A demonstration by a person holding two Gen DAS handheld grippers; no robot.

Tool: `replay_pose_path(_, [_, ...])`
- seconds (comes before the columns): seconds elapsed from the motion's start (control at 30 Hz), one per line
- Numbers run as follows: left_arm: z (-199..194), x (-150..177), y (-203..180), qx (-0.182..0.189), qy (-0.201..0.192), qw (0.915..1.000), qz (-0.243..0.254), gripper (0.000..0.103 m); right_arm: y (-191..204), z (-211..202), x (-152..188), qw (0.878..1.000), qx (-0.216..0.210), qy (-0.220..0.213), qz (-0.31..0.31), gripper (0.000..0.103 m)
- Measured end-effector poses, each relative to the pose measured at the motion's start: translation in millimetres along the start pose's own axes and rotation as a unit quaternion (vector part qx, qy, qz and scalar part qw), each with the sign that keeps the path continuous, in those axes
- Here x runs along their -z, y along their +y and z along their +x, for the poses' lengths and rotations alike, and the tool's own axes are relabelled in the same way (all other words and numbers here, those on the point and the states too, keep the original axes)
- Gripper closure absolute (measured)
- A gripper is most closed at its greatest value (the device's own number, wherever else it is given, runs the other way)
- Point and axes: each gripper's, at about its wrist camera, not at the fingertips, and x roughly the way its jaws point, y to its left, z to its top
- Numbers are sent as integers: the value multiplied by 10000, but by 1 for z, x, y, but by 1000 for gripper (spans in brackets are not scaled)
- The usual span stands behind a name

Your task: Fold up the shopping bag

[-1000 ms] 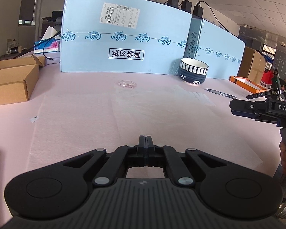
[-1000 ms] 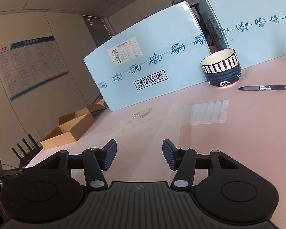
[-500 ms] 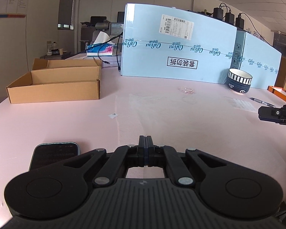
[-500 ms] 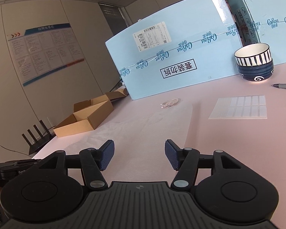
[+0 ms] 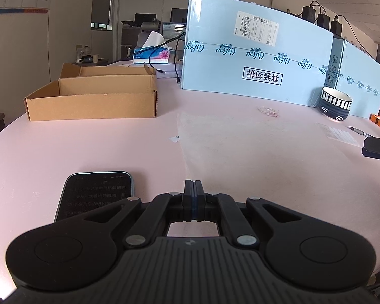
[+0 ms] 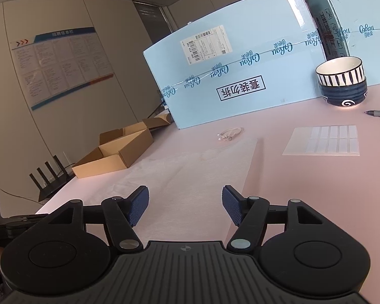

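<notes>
The shopping bag (image 5: pixel 253 152) is a thin, pale, see-through sheet lying flat on the pink table (image 5: pixel 63 147); in the right wrist view the bag (image 6: pixel 190 172) spreads under and ahead of my right gripper. My left gripper (image 5: pixel 193 185) is shut, pads pressed together with nothing visible between them, right at the bag's near left edge. My right gripper (image 6: pixel 185 202) hovers low over the bag with its jaws opening and nothing between the blue pads (image 6: pixel 140 202). Each gripper shows at the edge of the other's view: the right gripper (image 5: pixel 378 149), the left gripper (image 6: pixel 12 224).
A phone (image 5: pixel 96 192) lies just left of my left gripper. An open cardboard box (image 5: pixel 93 96) stands at the far left. Blue cartons (image 5: pixel 253 58) wall off the back. A striped bowl (image 5: pixel 335 107), pen (image 5: pixel 358 131), label sheet (image 6: pixel 321 140) and small cord (image 6: pixel 230 134) lie beyond the bag.
The left wrist view has swung left, bringing the phone and cardboard box into sight; its jaws stay shut. The right gripper's pads have spread wider apart.
</notes>
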Motion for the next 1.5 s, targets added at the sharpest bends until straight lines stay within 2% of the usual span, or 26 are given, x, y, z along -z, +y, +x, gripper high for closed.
replay_pose_path(0.57, [3, 8, 1, -43, 240, 9997, -65, 102, 0, -3, 3, 10000, 22, -38, 40, 35])
replay_pose_path(0.63, [0, 8, 5, -61, 258, 9995, -163, 98, -2, -3, 4, 10000, 41, 22, 78, 34])
replay_pose_path(0.67, [-2, 7, 8, -78, 255, 9994, -229, 89, -4, -4, 5, 9999, 56, 54, 109, 34])
replay_pose_path(0.7, [-6, 7, 11, -98, 225, 9993, -288, 81, -6, -5, 6, 9998, 67, 84, 151, 34])
replay_pose_path(0.73, [-13, 6, 15, -149, 143, 9991, -359, 79, -8, -6, 6, 9997, 62, 109, 193, 34])
replay_pose_path(0.9, [-44, -7, 25, -421, -417, 9969, -525, 79, -25, -11, 9, 9968, -209, 345, 690, 34])
replay_pose_path(0.93, [-47, -10, 22, -356, -516, 9968, -504, 79, -28, -11, 9, 9956, -276, 404, 797, 34])
replay_pose_path(1.03, [-41, -15, 4, 233, -618, 9975, -270, 80, -40, -9, 10, 9905, -368, 601, 1177, 34])
replay_pose_path(1.07, [-31, -16, -10, 558, -515, 9971, -95, 81, -45, -8, 10, 9881, -401, 676, 1323, 35])
replay_pose_path(1.13, [-16, -15, -27, 810, -362, 9960, 100, 80, -51, -5, 9, 9834, -481, 816, 1548, 37])
replay_pose_path(1.2, [1, -11, -46, 874, -174, 9955, 314, 80, -56, -4, 6, 9796, -562, 932, 1688, 37])
replay_pose_path(1.3, [17, -3, -55, 884, 88, 9954, 350, 80, -62, 4, 0, 9706, -820, 1221, 1903, 38])
replay_pose_path(1.4, [22, 4, -55, 896, 226, 9953, 301, 81, -67, 23, -7, 9606, -927, 1600, 2073, 50])
replay_pose_path(1.5, [17, 5, -53, 877, 189, 9957, 233, 81, -72, 41, -13, 9559, -904, 1918, 2032, 75])
